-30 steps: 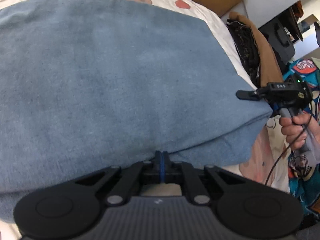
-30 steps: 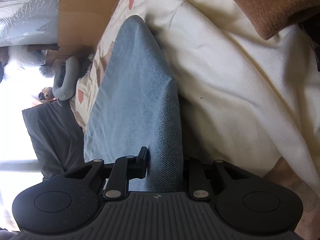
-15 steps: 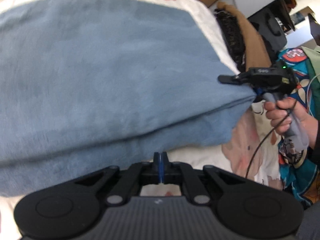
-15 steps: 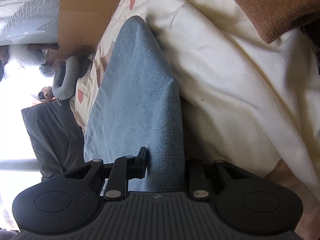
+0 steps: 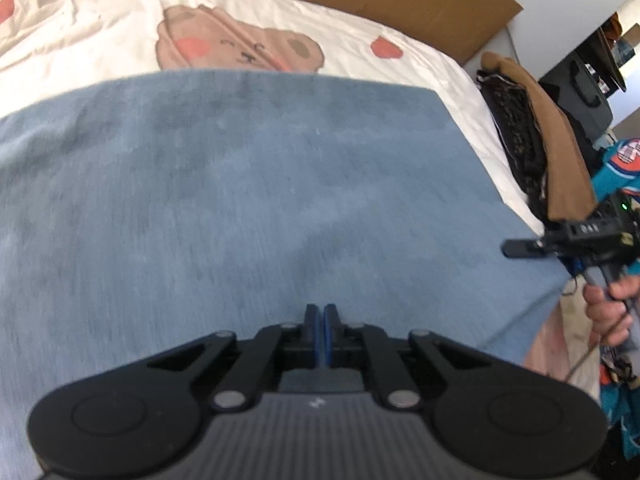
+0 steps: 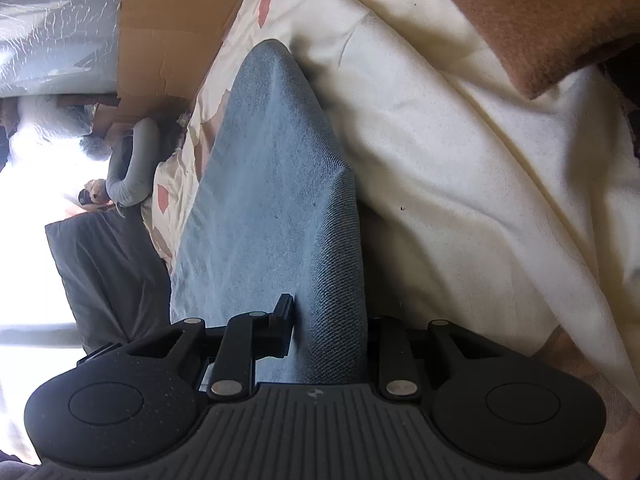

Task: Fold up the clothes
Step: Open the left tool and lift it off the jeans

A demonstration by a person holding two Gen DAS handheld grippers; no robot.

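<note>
Lying across the bed (image 5: 420, 68), the blue garment (image 5: 248, 200) runs left to right before you; your right tongs (image 6: 326, 316) pinch its thick folded right corner, while your left tongs (image 5: 320, 320), closed and empty, hover above its near edge.

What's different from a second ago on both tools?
The left tool, shut and empty, has swung from the near edge of the folded blue denim garment to over its top. The right tool stays clamped on the garment's corner, and the cream bedsheet is unchanged.
</note>
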